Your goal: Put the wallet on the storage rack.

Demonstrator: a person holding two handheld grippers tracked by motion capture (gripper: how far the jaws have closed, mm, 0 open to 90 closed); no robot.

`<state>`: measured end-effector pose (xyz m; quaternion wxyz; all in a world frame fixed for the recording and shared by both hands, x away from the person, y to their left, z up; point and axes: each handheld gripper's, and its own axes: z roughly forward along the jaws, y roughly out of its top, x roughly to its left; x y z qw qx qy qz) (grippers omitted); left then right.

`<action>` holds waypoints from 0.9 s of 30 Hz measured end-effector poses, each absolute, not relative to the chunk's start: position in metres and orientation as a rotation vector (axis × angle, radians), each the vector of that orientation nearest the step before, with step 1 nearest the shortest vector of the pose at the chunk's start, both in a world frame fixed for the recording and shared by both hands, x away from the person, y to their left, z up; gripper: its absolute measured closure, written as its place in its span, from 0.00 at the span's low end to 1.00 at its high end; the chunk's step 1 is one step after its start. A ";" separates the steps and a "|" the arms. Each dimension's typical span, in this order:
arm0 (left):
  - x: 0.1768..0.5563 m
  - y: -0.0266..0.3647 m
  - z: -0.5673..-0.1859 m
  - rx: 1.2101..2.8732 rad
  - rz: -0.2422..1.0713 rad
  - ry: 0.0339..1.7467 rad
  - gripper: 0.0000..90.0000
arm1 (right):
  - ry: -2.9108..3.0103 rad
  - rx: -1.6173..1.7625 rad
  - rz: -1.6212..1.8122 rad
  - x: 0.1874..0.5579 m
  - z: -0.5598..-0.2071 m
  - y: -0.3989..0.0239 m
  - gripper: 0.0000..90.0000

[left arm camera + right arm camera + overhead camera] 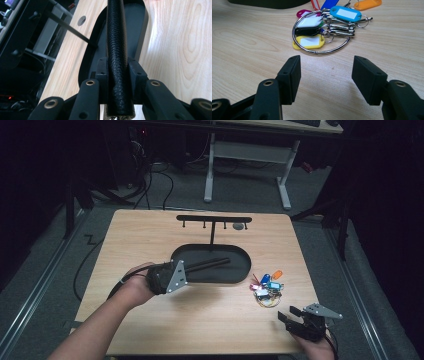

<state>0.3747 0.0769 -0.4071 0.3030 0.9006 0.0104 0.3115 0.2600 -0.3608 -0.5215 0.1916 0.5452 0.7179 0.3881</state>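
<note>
High view: left gripper (186, 269) fingers clamp black rod (210, 264) level over tray (240, 272); right gripper (289, 314) fingers wide.

The room lay dark, with light falling mainly on the pale wooden worktop (150, 240). Grey carpet (240, 190) covered the floor around it, and black cables (155, 185) trailed across the carpet at the far left. Beyond the worktop stood a desk on a white metal frame (250, 155), its feet resting on the carpet.
</note>
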 end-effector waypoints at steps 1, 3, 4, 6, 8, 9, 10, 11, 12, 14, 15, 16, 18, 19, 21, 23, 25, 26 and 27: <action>0.375 0.077 -0.407 2.387 0.826 0.028 0.83 | 2.016 1.531 1.090 0.260 -0.521 -0.361 0.45; 0.380 0.073 -0.408 2.393 0.826 0.007 0.83 | 2.016 1.530 1.090 0.260 -0.522 -0.362 0.45; 0.382 0.070 -0.409 2.393 0.831 0.001 0.83 | 2.017 1.528 1.090 0.260 -0.522 -0.362 0.45; 0.388 0.065 -0.410 2.395 0.842 -0.018 0.83 | 2.012 1.536 1.092 0.260 -0.522 -0.362 0.45; 0.391 0.063 -0.412 2.382 0.842 -0.024 0.83 | 2.014 1.541 1.090 0.260 -0.522 -0.362 0.45; 0.396 0.059 -0.414 2.374 0.848 -0.035 0.83 | 2.015 1.540 1.090 0.260 -0.522 -0.362 0.45; 0.396 0.059 -0.414 2.374 0.848 -0.035 0.83 | 2.018 1.535 1.090 0.260 -0.522 -0.362 0.45; 0.399 0.057 -0.416 2.378 0.849 -0.044 0.83 | 2.018 1.535 1.090 0.260 -0.522 -0.362 0.45; 0.402 0.055 -0.417 2.378 0.842 -0.045 0.83 | 2.019 1.535 1.090 0.260 -0.522 -0.362 0.45; 0.407 0.054 -0.420 2.374 0.835 -0.053 0.83 | 2.020 1.536 1.089 0.260 -0.523 -0.363 0.45; 0.410 0.053 -0.421 2.371 0.834 -0.048 0.83 | 2.020 1.536 1.089 0.260 -0.523 -0.363 0.45; 0.414 0.052 -0.422 2.370 0.833 -0.040 0.83 | 2.020 1.536 1.090 0.260 -0.523 -0.363 0.45; 0.422 0.050 -0.425 2.377 0.842 -0.034 0.83 | 2.020 1.533 1.095 0.260 -0.523 -0.363 0.45; 0.422 0.050 -0.425 2.377 0.842 -0.034 0.83 | 2.020 1.533 1.095 0.260 -0.523 -0.363 0.45; 0.427 0.048 -0.427 2.380 0.845 -0.028 0.83 | 2.017 1.539 1.095 0.260 -0.523 -0.364 0.45; 0.432 0.047 -0.430 2.367 0.830 -0.013 0.82 | 2.017 1.539 1.095 0.260 -0.523 -0.364 0.45; 0.436 0.045 -0.433 2.372 0.827 -0.010 0.83 | 2.015 1.537 1.099 0.260 -0.523 -0.364 0.46; 0.437 0.044 -0.435 2.372 0.828 -0.010 0.83 | 2.015 1.537 1.099 0.260 -0.523 -0.364 0.46; 0.439 0.043 -0.437 2.375 0.821 -0.005 0.82 | 2.012 1.545 1.099 0.259 -0.523 -0.364 0.46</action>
